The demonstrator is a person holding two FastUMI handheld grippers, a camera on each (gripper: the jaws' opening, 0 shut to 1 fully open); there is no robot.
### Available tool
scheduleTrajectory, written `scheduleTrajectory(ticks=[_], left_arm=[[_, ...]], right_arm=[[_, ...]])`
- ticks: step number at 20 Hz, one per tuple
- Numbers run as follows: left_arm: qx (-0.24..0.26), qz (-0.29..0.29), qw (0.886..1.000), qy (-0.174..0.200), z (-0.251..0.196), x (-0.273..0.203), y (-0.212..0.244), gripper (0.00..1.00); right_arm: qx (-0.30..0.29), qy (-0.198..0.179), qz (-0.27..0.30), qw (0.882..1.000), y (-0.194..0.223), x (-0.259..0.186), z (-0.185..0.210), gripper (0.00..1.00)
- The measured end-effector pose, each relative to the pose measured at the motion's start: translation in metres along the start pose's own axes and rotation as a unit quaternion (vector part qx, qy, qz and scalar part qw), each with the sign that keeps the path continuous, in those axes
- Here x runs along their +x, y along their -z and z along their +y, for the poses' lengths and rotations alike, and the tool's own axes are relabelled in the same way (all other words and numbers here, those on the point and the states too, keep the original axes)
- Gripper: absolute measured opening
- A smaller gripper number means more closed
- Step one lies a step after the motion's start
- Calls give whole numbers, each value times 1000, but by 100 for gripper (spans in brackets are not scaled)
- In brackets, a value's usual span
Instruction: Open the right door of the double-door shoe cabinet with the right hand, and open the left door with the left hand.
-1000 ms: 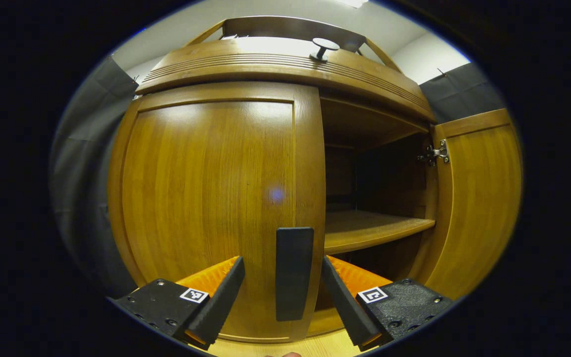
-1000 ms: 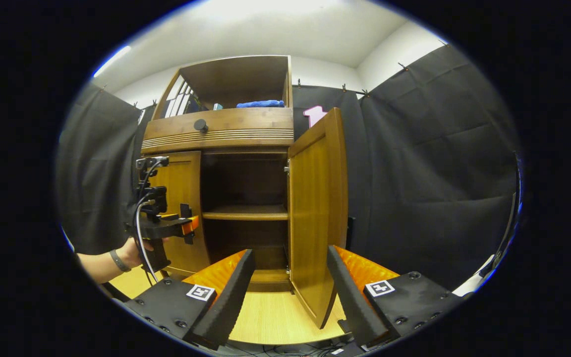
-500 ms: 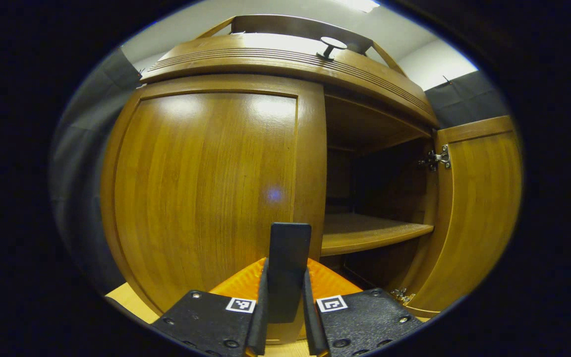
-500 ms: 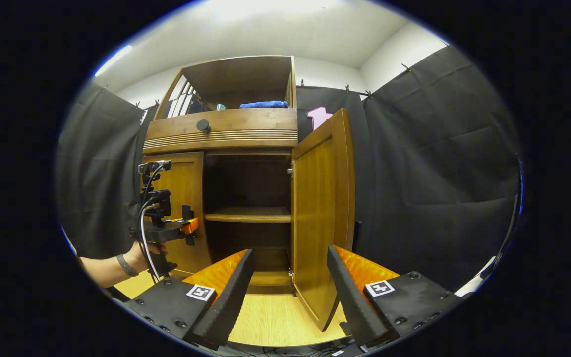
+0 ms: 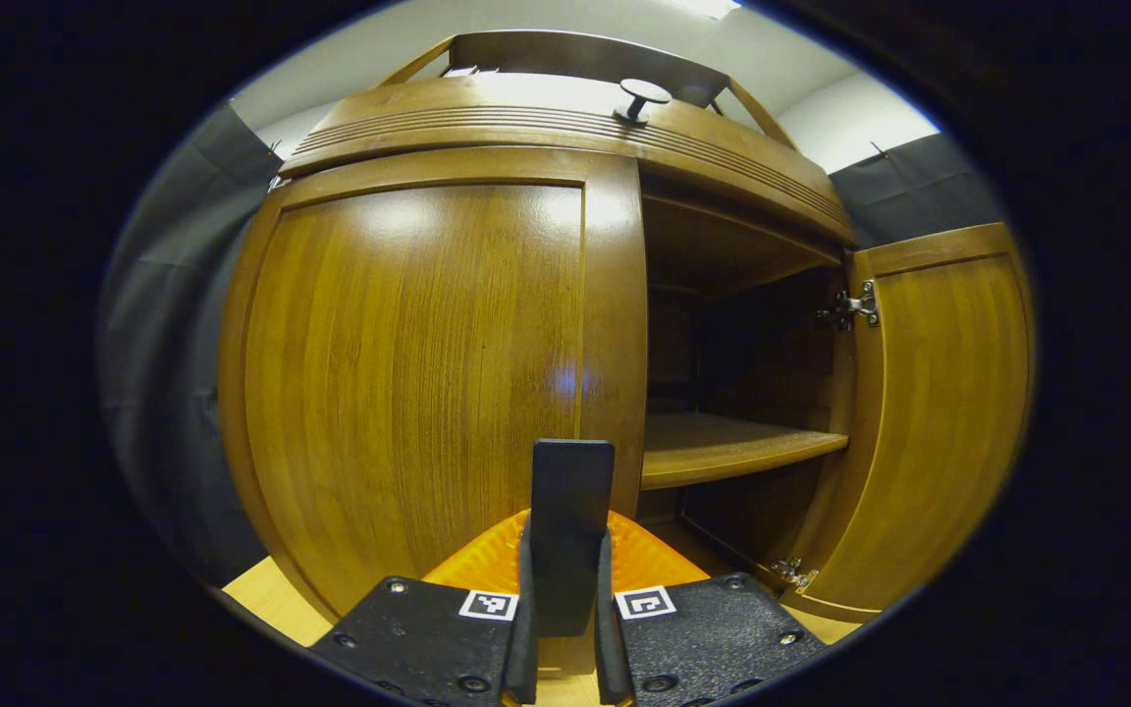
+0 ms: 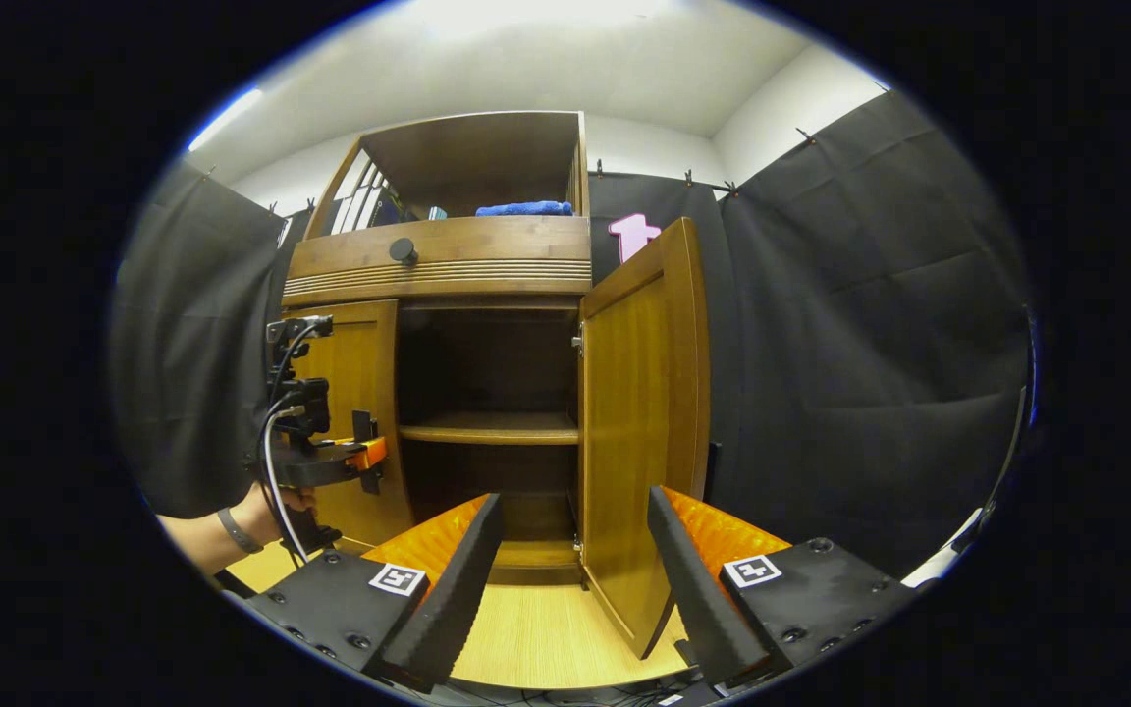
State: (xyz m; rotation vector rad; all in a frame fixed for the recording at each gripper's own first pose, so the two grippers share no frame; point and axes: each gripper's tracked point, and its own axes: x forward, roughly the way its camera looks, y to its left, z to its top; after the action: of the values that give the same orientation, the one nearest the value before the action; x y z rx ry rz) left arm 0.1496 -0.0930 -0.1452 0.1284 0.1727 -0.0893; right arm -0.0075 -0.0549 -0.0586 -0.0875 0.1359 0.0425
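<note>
The wooden shoe cabinet's left door (image 5: 408,373) fills the left gripper view and lies about flush with the cabinet front. Its dark upright handle (image 5: 570,511) sits between my left gripper's (image 5: 564,628) fingers, which are shut on it. The right door (image 5: 939,412) is swung wide open on its hinges. In the right gripper view, that right door (image 6: 639,422) stands open ahead, and my right gripper (image 6: 570,560) is open, holding nothing, well back from it. Farther left, a hand (image 6: 251,516) holds the left gripper (image 6: 369,457) at the left door (image 6: 354,393).
Inside the cabinet is a wooden shelf (image 6: 492,432). Above the doors runs a drawer with a round knob (image 6: 403,250), and a blue cloth (image 6: 524,208) lies on the open shelf above. A light wooden floor board (image 6: 546,628) lies in front. Black cloth wall (image 6: 870,373) stands to the right.
My left gripper went from open around the left door's handle to shut on it. The right gripper stayed open and barely shifted. The right door stayed open.
</note>
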Motion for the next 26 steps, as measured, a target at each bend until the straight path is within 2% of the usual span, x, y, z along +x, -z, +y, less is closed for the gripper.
scheduleTrajectory(ticks=[2,3,4,8,9,10,15,17,20,22,26], left_arm=[[2,1,1000,2,2,-14,-3,22],[3,4,1000,3,3,-24,-4,23],[5,8,1000,3,5,-33,-5,23],[11,16,1000,-9,20,-74,-9,24],[12,17,1000,-11,25,-84,-11,24],[13,17,1000,-12,30,-94,-13,23],[24,22,999,-42,62,-143,-18,22],[30,16,998,-57,76,-157,-23,20],[31,1,998,-59,92,-170,-27,19],[34,0,998,-60,99,-176,-26,15],[47,-8,996,-73,116,-187,-28,14]], right_arm=[[3,2,2,1000,1,-2,-1,100],[4,3,3,1000,3,-2,-2,100],[5,3,4,1000,3,-3,-3,95],[9,-1,1,1000,4,-7,-1,95],[10,-1,2,1000,6,-7,-2,100],[11,-2,3,1000,6,-8,-1,100],[11,-9,-3,1000,4,-11,1,88],[10,-14,-3,1000,5,-11,4,88],[-1,-20,0,1000,6,-10,6,88],[-4,-23,4,1000,8,-8,7,100],[-2,-28,3,1000,8,-6,13,97]])
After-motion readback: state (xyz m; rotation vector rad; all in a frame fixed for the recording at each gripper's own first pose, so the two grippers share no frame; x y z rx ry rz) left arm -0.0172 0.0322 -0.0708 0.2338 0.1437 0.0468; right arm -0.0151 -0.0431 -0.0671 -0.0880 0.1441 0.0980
